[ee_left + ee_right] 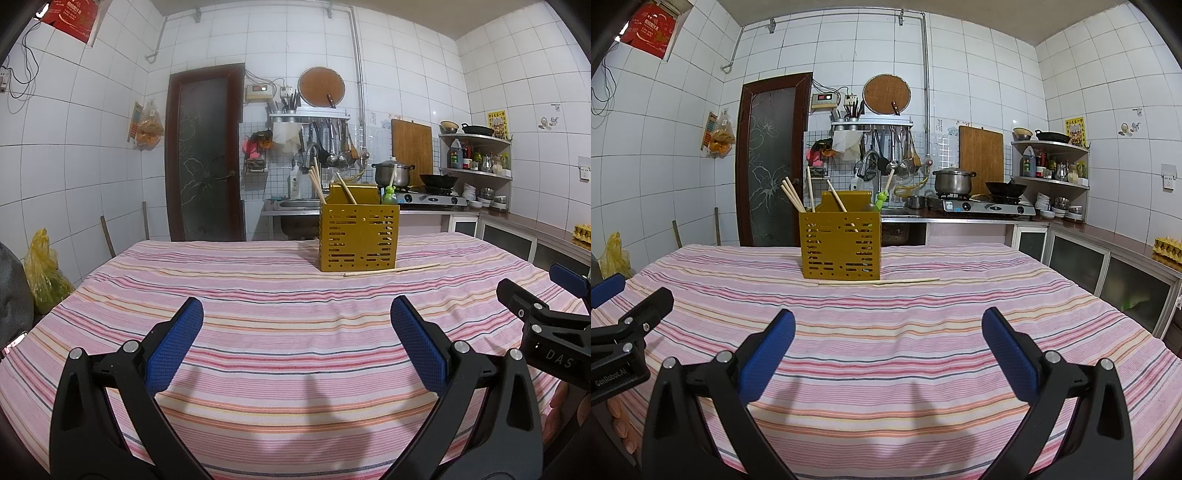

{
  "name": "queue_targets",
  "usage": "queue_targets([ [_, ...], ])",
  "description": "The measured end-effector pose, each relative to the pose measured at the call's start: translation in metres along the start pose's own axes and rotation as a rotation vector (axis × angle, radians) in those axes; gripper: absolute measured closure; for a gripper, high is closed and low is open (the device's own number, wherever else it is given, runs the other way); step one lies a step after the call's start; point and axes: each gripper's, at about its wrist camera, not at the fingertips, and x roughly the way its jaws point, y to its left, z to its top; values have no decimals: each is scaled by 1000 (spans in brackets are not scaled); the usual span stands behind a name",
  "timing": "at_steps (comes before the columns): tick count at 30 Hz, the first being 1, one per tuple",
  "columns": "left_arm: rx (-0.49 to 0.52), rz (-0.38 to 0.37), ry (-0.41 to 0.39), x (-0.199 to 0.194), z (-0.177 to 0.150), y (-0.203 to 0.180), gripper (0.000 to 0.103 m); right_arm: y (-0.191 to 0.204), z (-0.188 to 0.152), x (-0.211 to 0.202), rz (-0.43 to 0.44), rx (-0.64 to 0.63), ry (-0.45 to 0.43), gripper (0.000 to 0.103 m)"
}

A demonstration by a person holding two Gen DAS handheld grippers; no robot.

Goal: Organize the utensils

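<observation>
A gold perforated utensil holder (359, 238) (840, 246) stands on the striped tablecloth (258, 314) (886, 332), with several wooden chopsticks (316, 182) (793, 197) and a green-topped utensil (388, 194) (881, 197) upright in it. One loose chopstick (392, 270) (879, 282) lies flat on the cloth just in front of the holder. My left gripper (296, 317) hovers open well short of it, nothing between its blue pads. Beside it my right gripper (888, 326) is open and empty too; part of it shows at the left wrist view's right edge (535, 306).
Behind the table runs a counter with a gas stove (988, 206), a pot (953, 181), a wok (1004, 188) and a sink (291, 205). A dark door (205, 155) is at back left. A yellow bag (44, 273) sits left of the table.
</observation>
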Motion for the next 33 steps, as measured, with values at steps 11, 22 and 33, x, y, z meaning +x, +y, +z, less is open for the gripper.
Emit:
queue_targets([
  [11,0,0,-1,0,-1,1,5,0,0,0,0,-1,-1,4],
  [22,0,2,-4,0,3,4,5,-6,2,0,-4,1,-4,4],
  [33,0,2,-5,0,2,4,5,-6,2,0,-3,0,-5,4],
])
